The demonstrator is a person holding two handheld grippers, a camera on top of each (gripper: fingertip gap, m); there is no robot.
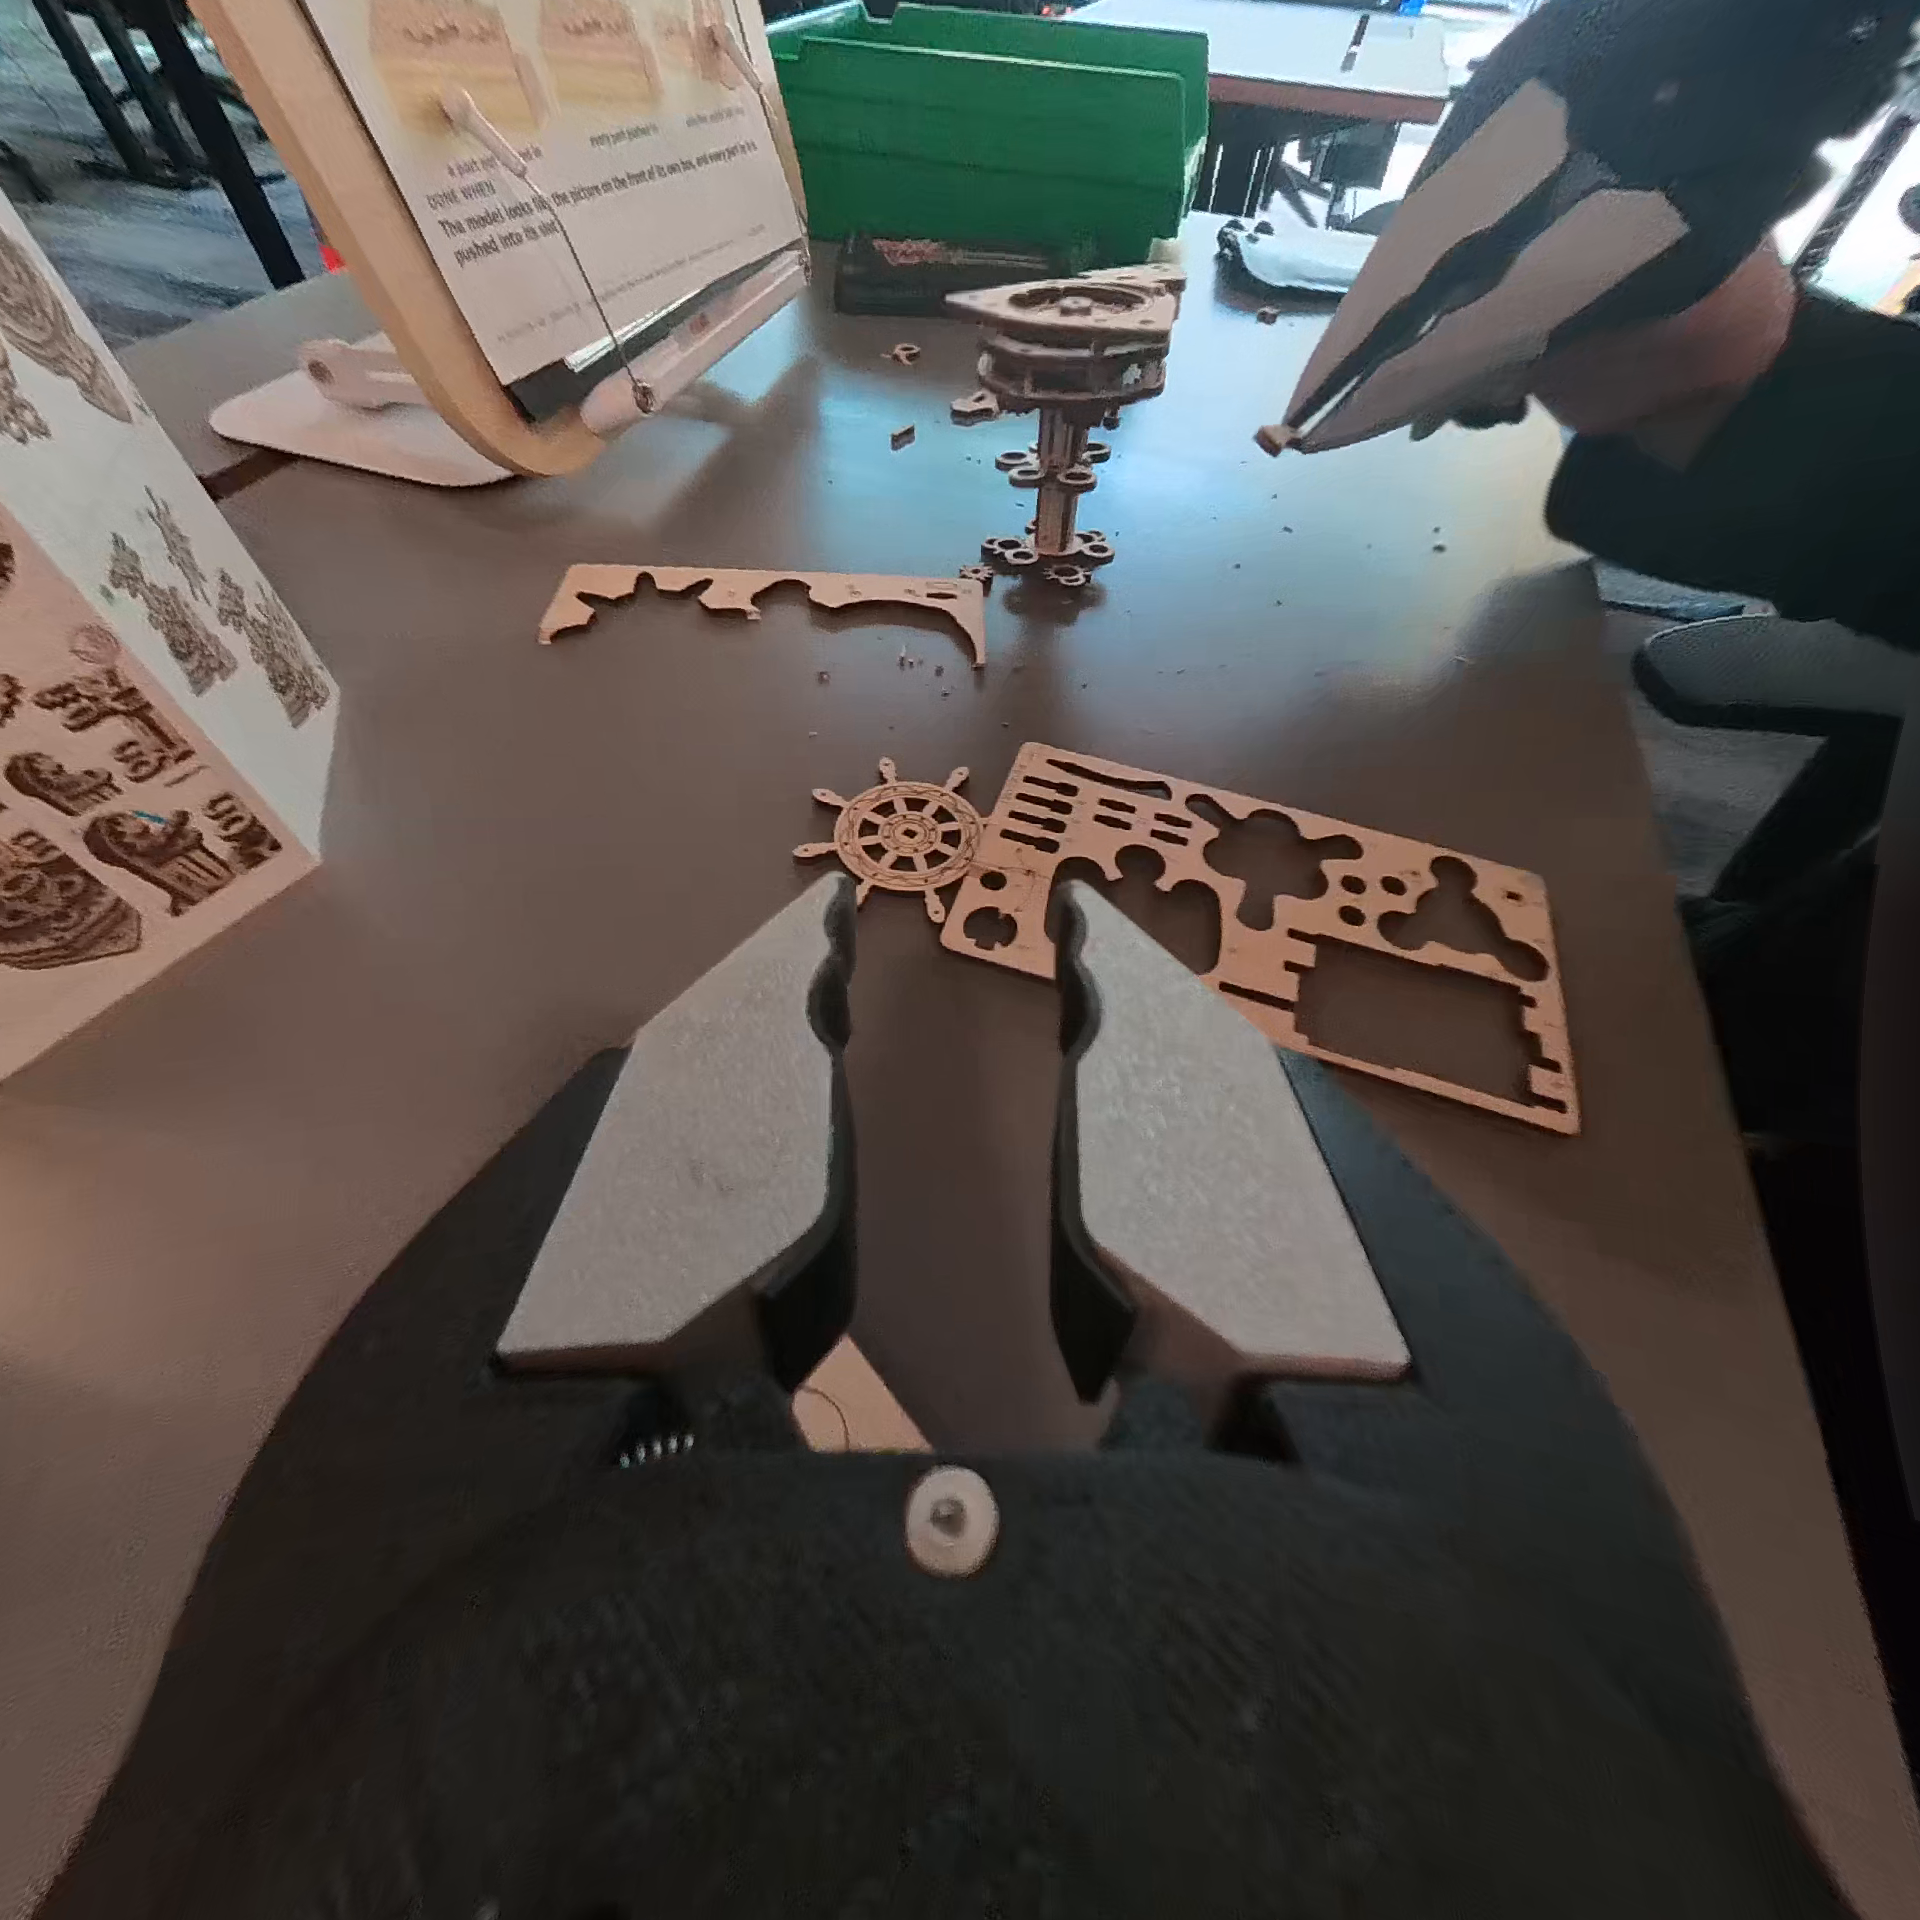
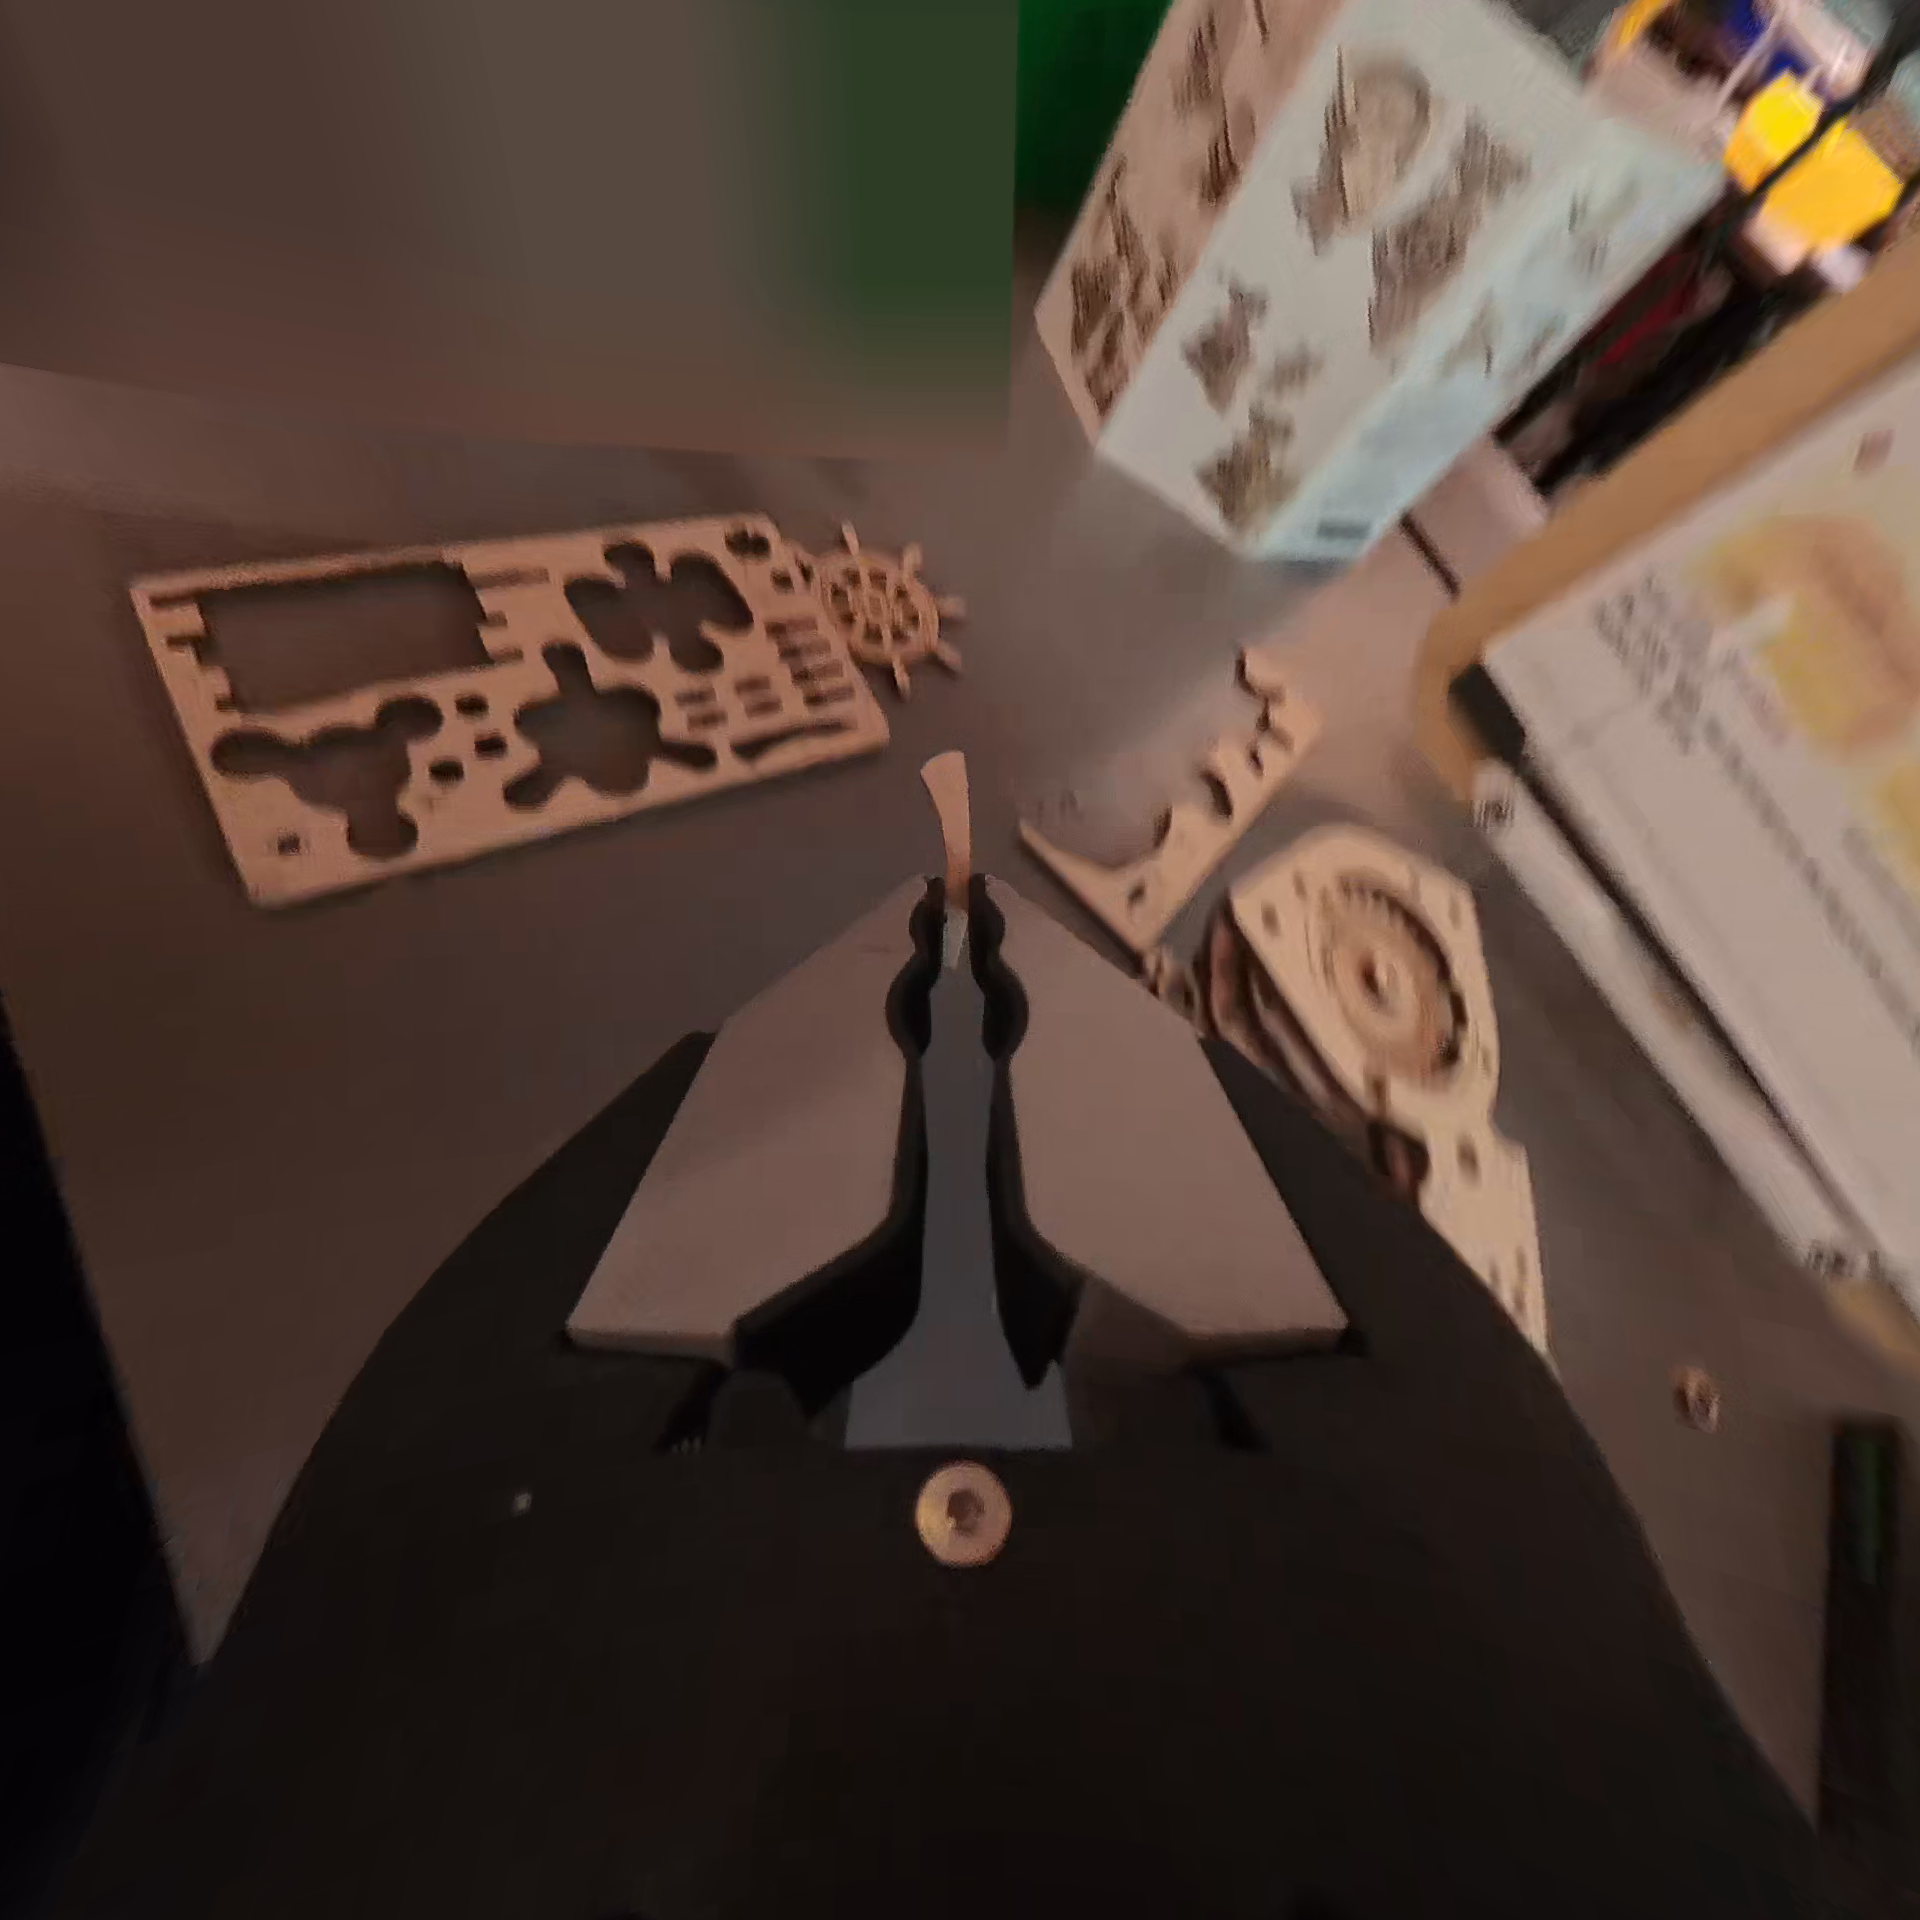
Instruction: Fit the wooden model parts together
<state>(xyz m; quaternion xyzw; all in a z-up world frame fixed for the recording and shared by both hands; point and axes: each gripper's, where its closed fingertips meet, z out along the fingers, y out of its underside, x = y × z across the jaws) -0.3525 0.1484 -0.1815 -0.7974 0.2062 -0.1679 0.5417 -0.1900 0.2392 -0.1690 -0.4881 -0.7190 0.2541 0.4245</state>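
Observation:
My left gripper [image 1: 951, 899] is open and empty, low over the brown table, just short of a wooden ship's wheel part [image 1: 902, 834] and a punched-out wooden sheet [image 1: 1299, 925]. A part-built wooden model [image 1: 1060, 416] stands on a column farther back. My right gripper [image 2: 954, 891] is shut on a small curved wooden strip [image 2: 951, 805] and hangs above the table; it also shows in the left wrist view [image 1: 1283, 431] at the upper right. In the right wrist view, the model [image 2: 1371, 997] lies to the right, the sheet [image 2: 499, 696] and wheel [image 2: 888, 608] ahead.
A second scrap sheet [image 1: 769, 608] lies mid-table, also in the right wrist view [image 2: 1195, 800]. An instruction board on a stand [image 1: 540, 208] and the model's printed box [image 1: 104, 727] stand at left. A green bin [image 1: 987, 135] sits behind. Small wood crumbs dot the table.

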